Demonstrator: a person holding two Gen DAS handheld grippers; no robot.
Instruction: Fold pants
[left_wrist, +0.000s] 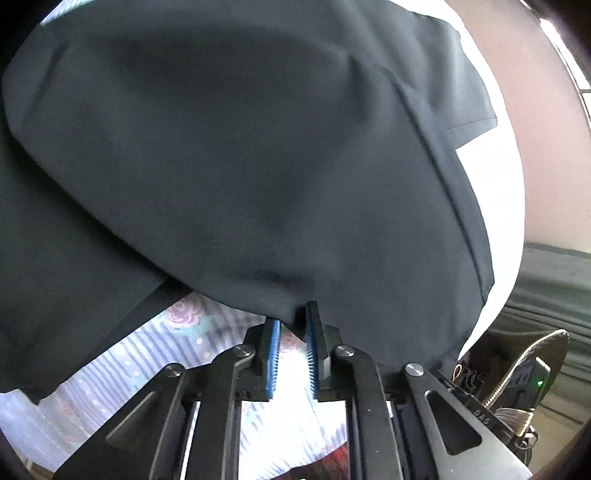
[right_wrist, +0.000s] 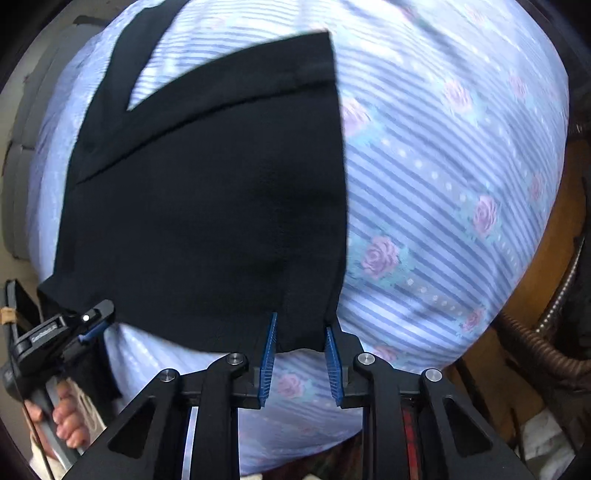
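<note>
Black pants (right_wrist: 207, 206) lie on a striped, rose-patterned blue sheet (right_wrist: 443, 177), legs spread toward the far left. My right gripper (right_wrist: 301, 332) has its blue pads around the near right edge of the cloth, jaws partly apart with cloth between them. My left gripper (left_wrist: 293, 321) pinches a lifted fold of the pants (left_wrist: 240, 166), which fills its view. The left gripper also shows in the right wrist view (right_wrist: 92, 325) at the pants' near left corner, held by a hand.
The sheet (left_wrist: 140, 354) covers a bed. A brown floor (right_wrist: 546, 266) and a ribbed hose (right_wrist: 535, 343) lie at the right. A dark device with a green light (left_wrist: 532, 376) sits at the right in the left wrist view.
</note>
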